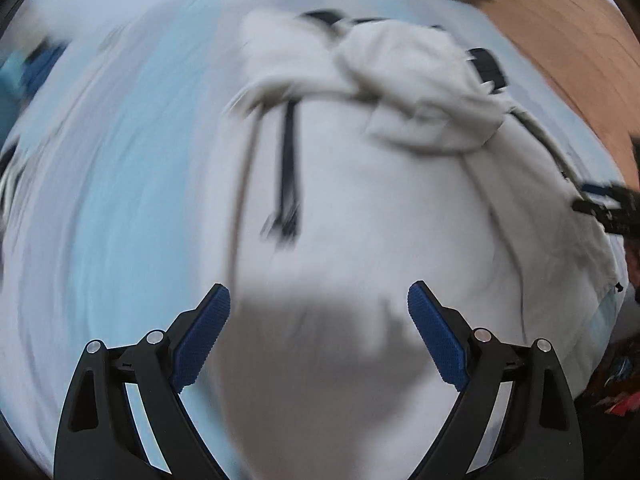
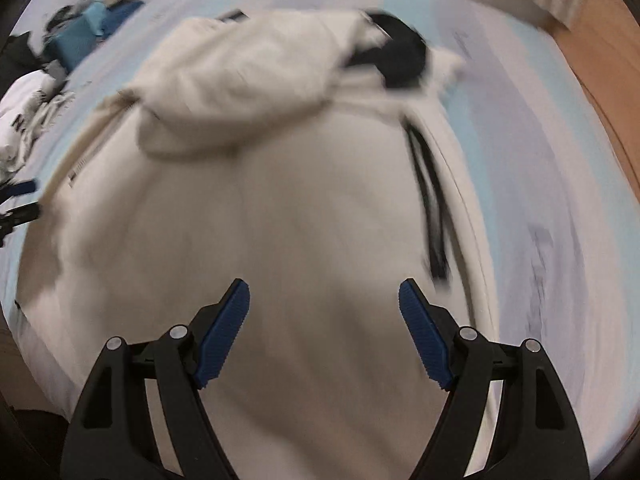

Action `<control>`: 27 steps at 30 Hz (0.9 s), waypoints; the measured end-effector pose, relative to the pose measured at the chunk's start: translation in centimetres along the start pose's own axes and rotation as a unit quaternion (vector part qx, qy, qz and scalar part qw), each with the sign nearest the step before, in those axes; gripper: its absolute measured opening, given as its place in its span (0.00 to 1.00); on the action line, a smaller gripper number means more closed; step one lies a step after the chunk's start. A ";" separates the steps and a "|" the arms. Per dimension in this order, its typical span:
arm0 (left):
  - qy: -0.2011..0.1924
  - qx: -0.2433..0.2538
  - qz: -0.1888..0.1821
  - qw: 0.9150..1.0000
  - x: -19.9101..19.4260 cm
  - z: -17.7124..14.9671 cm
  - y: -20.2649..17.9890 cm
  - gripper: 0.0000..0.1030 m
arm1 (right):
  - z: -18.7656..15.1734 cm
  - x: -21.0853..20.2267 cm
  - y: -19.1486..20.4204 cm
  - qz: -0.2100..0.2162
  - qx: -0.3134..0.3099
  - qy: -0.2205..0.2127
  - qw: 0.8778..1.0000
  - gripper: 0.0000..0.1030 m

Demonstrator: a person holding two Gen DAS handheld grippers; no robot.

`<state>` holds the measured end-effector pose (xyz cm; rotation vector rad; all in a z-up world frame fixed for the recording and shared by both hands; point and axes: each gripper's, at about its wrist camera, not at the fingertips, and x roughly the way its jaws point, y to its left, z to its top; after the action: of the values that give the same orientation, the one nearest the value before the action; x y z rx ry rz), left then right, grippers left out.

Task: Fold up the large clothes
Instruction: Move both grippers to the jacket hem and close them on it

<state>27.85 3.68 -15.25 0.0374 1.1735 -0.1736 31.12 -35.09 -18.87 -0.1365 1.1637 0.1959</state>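
Steeply tilted downward, both grippers' fingers [image 1: 320, 332] [image 2: 324, 328] spread empty above the cream hoodie [image 2: 280, 200].

Cream-white hooded cloth garment [image 2: 256, 216] looks soft, thick & matt, fleecy, w/ flat black woven drawstrings [image 2: 434, 216] and a darker black fabric lining [image 2: 400, 56] at the hood. It lies on a pale blue-and-white cloth bedsheet [image 1: 120, 200], smooth & matt, beside an orange-brown wood floor [image 1: 568, 40] w/ visible grain & slight sheen. Left gripper [image 1: 319, 334] & right gripper [image 2: 324, 330]: matt black plastic arms, shiny round metal pins, blue ribbed rubbery finger pads [image 2: 224, 332].
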 end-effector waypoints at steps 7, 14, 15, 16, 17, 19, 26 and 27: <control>0.026 -0.030 0.033 0.999 -1.6 -5.8 1.6 0.86 | -5.8 -0.9 -3.4 -0.025 0.035 0.024 0.999 0.72; 0.053 -0.050 0.034 0.997 -1.6 -8.4 1.5 0.86 | -8.7 -1.7 -4.4 -0.023 0.040 0.045 0.998 0.72; 0.056 -0.050 0.033 0.997 -1.6 -8.6 1.5 0.86 | -8.7 -1.8 -4.6 -0.025 0.038 0.047 0.998 0.72; 0.059 -0.050 0.033 0.996 -1.6 -8.8 1.4 0.86 | -9.0 -2.1 -4.8 -0.027 0.037 0.049 0.998 0.72; 0.062 -0.049 0.032 0.996 -1.7 -9.0 1.3 0.86 | -9.2 -2.4 -5.1 -0.029 0.037 0.051 0.998 0.72; 0.071 -0.047 0.033 0.996 -1.8 -9.7 1.3 0.86 | -9.7 -2.8 -5.8 -0.034 0.040 0.053 0.997 0.72; 0.080 -0.061 0.025 0.995 -1.6 -11.2 1.1 0.86 | -11.9 -3.2 -8.7 -0.032 0.080 0.078 0.993 0.72; 0.081 -0.058 0.023 0.995 -1.5 -11.2 0.8 0.85 | -12.0 -3.3 -8.7 -0.027 0.079 0.079 0.993 0.72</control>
<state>17.16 6.00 -18.28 -0.0248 1.3410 -0.0612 21.00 -46.33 -20.50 -0.0436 1.3271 0.0456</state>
